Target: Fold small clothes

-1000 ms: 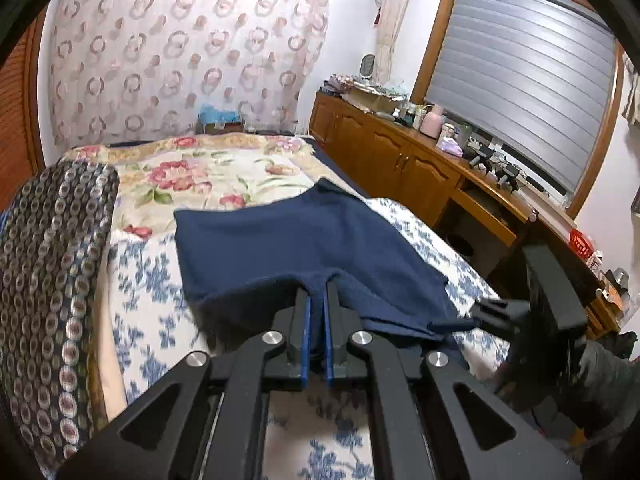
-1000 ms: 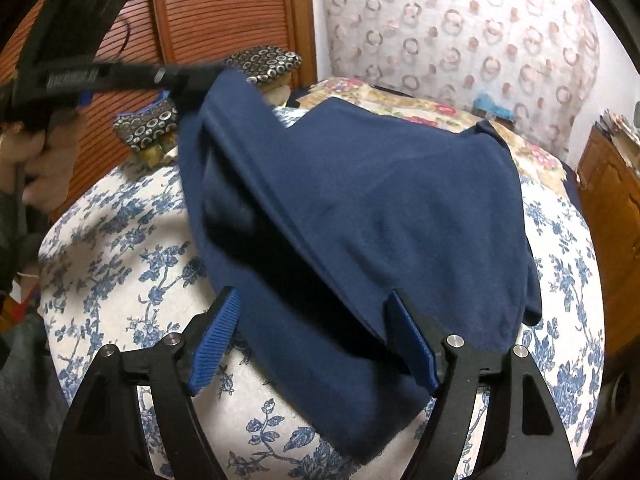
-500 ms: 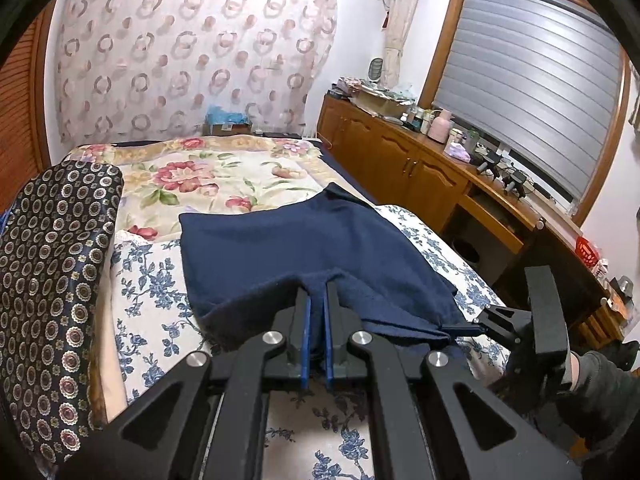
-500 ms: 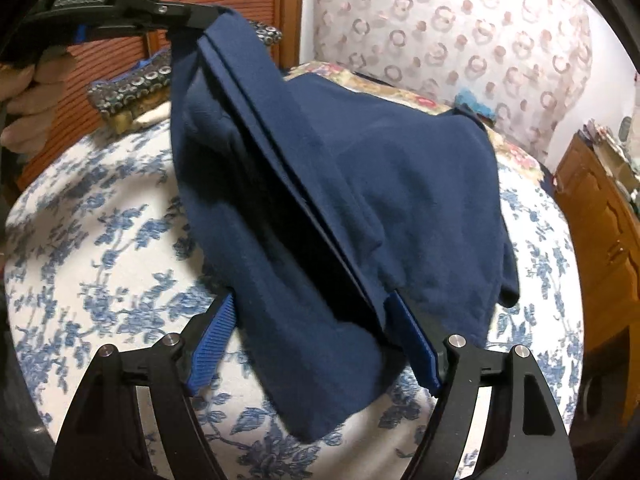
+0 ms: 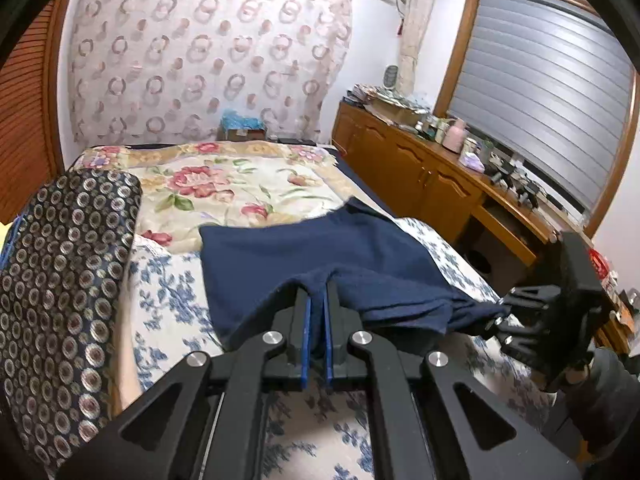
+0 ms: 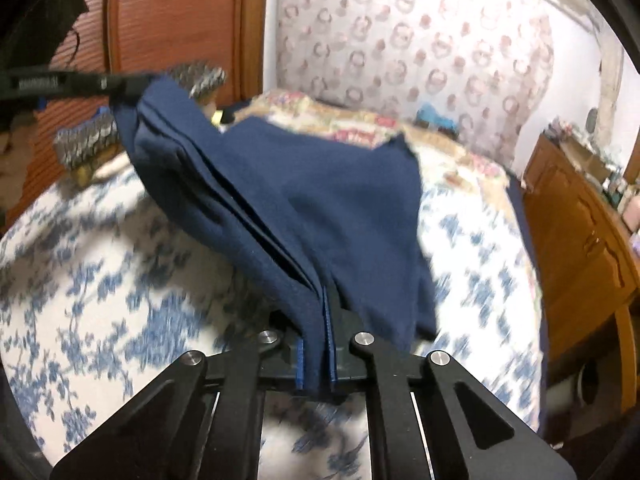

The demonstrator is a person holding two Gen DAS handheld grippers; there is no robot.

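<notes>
Navy garment [image 5: 320,256] lies on the blue-flowered bed [image 5: 168,304], its near edge lifted — left gripper [image 5: 316,320] and right gripper [image 6: 318,344] each pinch it, the right fingers just closed. Bare bedspread surrounds it; the left gripper's label is unreadable.

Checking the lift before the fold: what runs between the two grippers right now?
In the right wrist view, only the navy garment spans from the left gripper to the right gripper, its edge raised above the floral bedspread.
</notes>
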